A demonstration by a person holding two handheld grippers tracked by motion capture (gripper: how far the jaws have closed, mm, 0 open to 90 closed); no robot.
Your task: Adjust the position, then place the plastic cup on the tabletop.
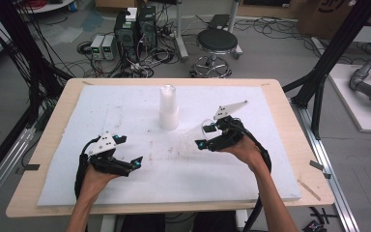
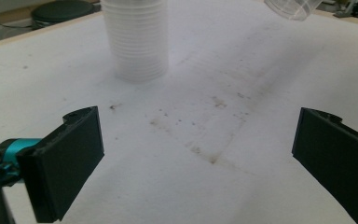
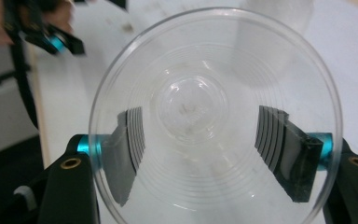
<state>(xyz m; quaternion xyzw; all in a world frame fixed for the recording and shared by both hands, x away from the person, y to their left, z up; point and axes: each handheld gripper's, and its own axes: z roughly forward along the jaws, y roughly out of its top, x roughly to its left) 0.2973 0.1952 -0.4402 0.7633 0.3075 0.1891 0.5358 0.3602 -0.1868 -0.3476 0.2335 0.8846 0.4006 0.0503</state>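
Right claw (image 1: 204, 137) grips a clear cup (image 3: 214, 121) off the worktop (image 1: 125, 183); left claw (image 2: 196, 163) wide open, empty, near cup stack (image 1: 168, 107).

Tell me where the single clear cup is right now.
The clear cup is clamped between the right gripper's jaws, held above the white mat on the right side of the high view, just right of the cup stack.

Your right hand-held gripper (image 3: 200, 154) holds a clear, glossy plastic cup (image 3: 214, 116) with ribbed walls. The stack (image 1: 168, 107) looks like the same plastic, though cloudier. Your left hand-held gripper (image 2: 193, 163) has matt black pads. The desk (image 1: 290, 116) has a pale wood rim under a matt white sheet (image 1: 125, 111), probably foam, speckled with brown stains.
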